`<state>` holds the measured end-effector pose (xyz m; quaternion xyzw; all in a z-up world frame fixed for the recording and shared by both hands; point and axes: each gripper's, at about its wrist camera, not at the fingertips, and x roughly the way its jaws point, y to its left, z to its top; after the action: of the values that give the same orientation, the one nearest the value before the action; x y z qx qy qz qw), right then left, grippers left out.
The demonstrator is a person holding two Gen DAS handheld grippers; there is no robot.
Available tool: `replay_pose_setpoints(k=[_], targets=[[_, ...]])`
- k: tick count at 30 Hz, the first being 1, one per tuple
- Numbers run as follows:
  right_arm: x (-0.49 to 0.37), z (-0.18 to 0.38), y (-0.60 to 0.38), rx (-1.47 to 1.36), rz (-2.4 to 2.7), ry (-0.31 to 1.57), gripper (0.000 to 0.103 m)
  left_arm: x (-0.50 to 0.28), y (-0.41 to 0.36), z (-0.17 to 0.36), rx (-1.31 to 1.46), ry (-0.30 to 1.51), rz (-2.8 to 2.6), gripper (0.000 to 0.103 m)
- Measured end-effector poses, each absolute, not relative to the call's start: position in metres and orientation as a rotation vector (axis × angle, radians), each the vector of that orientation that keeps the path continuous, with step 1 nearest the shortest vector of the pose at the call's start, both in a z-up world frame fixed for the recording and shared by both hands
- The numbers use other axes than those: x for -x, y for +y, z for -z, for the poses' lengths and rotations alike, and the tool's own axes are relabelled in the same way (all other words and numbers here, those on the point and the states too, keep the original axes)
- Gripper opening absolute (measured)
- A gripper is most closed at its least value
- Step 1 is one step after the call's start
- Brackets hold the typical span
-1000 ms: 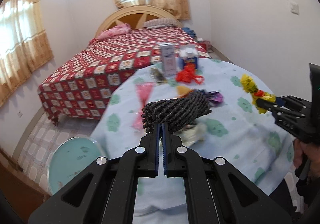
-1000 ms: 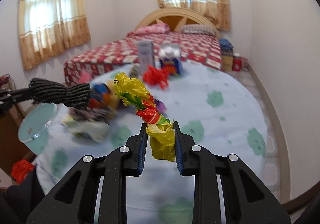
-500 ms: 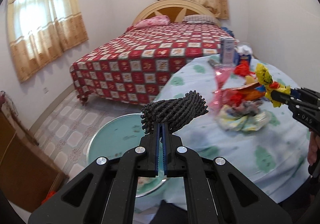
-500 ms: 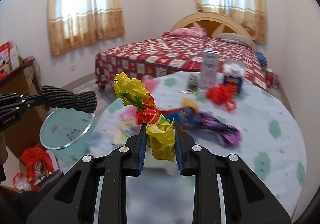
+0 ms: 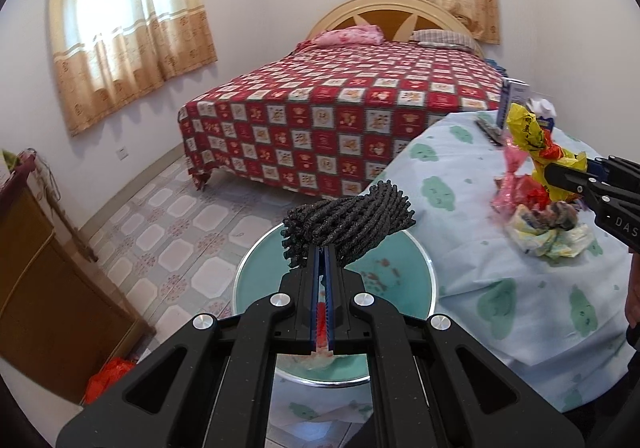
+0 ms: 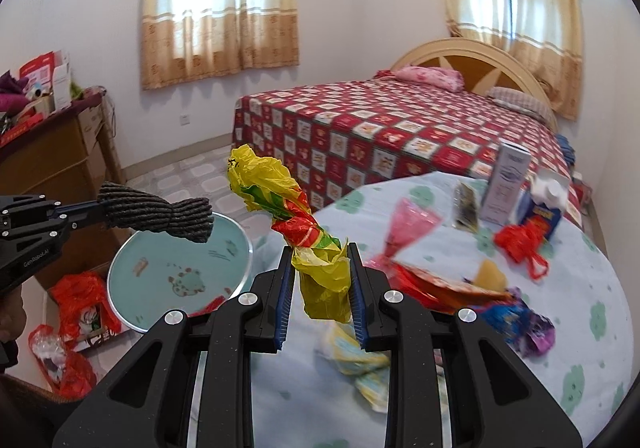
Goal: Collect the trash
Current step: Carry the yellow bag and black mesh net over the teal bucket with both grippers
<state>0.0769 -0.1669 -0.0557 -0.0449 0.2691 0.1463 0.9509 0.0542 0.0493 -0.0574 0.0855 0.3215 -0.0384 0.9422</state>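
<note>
The left claw [image 5: 325, 254] was clamped fully shut on a dark grey ribbed cloth [image 5: 350, 222], a thin fold of it pinched between the blue pads while the bundled rest stuck out past the tips. That cloth hung in the air above a round teal bin [image 5: 248, 280] with a shiny rim, standing on the tiled floor just beside the counter [image 5: 500, 288]. The right claw [image 6: 320, 276] stood partly closed, its pads pressed on the lower end of a twisted yellow, red and green plastic bag [image 6: 280, 200] that rose upright out of the grip. It was held above the near edge of the counter, which carried a pale blue cover with green blotches. More trash lay on that cover: a pink wrapper [image 6: 404, 228], a red plastic bag [image 6: 520, 242], a purple wrapper [image 6: 532, 332] and a crumpled pale wad [image 5: 548, 232]. Behind them stood a white carton [image 6: 506, 184] and a blue carton [image 6: 544, 208].
</note>
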Motion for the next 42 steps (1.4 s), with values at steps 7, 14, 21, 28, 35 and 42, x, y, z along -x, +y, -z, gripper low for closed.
replay_pose_setpoints(k=[7,14,21,28,35,42], targets=[[-0.085,0.058,-0.145,0.117,-0.325,0.559,0.026,-0.056,0.068,0.06,-0.16,0.66,0.041,0.003],[-0.093,0.063,-0.126,0.135,-0.354,0.57,0.026,-0.057,0.083,0.062,-0.146,0.664,0.008,0.003],[-0.099,0.068,-0.107,0.156,-0.385,0.581,0.026,-0.057,0.093,0.066,-0.137,0.674,-0.009,0.003],[-0.102,0.07,-0.09,0.185,-0.409,0.59,0.026,-0.057,0.103,0.069,-0.127,0.687,-0.026,0.003],[-0.105,0.071,-0.076,0.206,-0.426,0.594,0.026,-0.057,0.112,0.072,-0.126,0.69,-0.043,0.003],[-0.105,0.073,-0.067,0.221,-0.442,0.598,0.026,-0.057,0.112,0.072,-0.119,0.694,-0.044,0.003]])
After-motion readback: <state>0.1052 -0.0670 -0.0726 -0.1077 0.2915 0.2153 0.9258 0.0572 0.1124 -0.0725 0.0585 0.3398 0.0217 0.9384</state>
